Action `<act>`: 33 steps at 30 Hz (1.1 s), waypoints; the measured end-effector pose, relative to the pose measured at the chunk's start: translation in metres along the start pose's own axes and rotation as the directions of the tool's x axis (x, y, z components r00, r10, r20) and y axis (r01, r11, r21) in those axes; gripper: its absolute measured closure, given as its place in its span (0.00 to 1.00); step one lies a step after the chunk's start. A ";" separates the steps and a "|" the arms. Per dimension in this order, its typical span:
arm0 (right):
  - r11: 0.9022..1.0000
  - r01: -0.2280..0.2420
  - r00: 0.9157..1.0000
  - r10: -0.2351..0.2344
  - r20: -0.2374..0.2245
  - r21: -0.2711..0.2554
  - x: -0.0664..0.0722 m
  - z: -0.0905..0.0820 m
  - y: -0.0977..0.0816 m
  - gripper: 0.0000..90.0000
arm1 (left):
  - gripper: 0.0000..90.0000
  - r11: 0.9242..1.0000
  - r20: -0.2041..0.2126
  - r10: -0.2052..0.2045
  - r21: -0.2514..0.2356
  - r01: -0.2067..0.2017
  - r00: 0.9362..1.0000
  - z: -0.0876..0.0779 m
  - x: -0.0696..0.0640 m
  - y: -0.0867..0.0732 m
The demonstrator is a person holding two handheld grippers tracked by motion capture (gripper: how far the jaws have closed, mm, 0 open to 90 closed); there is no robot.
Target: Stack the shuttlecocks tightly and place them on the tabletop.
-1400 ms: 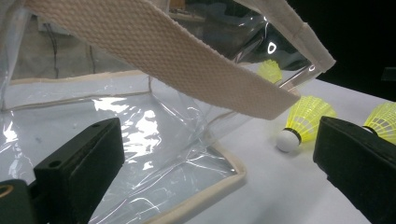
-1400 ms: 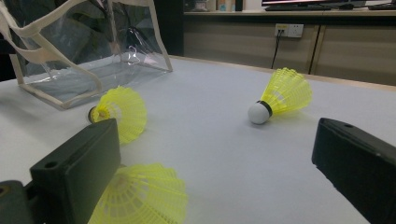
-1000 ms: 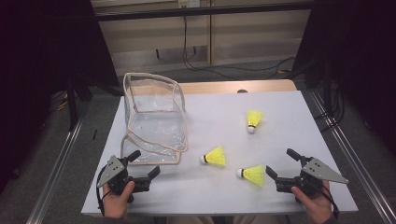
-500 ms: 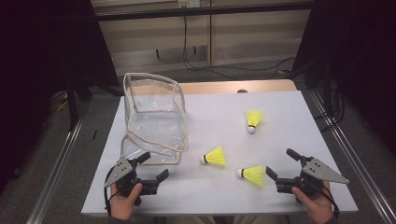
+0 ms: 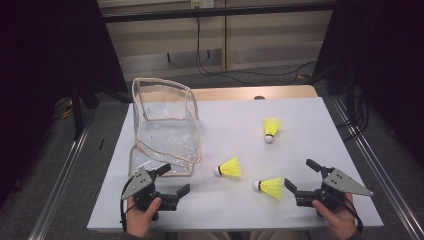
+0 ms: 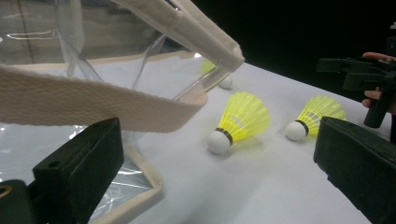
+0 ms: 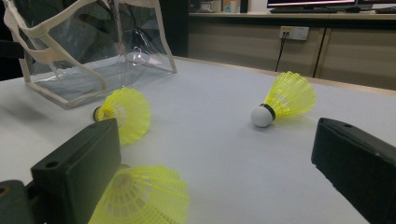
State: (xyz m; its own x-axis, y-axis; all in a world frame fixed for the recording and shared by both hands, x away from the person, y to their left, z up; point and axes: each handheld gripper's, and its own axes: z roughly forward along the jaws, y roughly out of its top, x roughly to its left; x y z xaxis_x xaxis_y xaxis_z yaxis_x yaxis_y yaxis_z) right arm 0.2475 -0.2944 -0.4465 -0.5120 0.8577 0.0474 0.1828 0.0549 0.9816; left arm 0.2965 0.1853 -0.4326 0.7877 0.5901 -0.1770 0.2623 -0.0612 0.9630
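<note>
Nudged forward, the left gripper (image 5: 174, 181), jaws spread, nears the clear bag's strap (image 6: 93, 105); right gripper (image 5: 299, 177) gapes beside a shuttlecock (image 5: 270, 187). Next: clamp the strap.

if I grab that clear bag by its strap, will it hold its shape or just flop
It will probably flop. The clear bag has thin see-through walls that already crease and lean, and only its cloth edging gives it form. The strap is soft webbing that sags in a curve, so it should bend over a jaw. Nothing shows inside, so it is likely light and may slide on the table.
</note>
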 end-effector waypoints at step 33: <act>1.000 0.011 1.000 -0.011 -0.014 0.001 0.000 0.002 0.001 0.01 | 0.00 0.999 0.044 0.029 0.040 -0.030 0.999 0.028 -0.018 0.004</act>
State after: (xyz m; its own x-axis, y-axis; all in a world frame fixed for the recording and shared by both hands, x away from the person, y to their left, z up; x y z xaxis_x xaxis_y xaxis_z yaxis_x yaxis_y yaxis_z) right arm 0.2488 -0.2931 -0.4459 -0.5256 0.8498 0.0393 0.1784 0.0649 0.9818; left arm 0.2993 0.1519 -0.4314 0.8187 0.5519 -0.1582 0.2601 -0.1109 0.9592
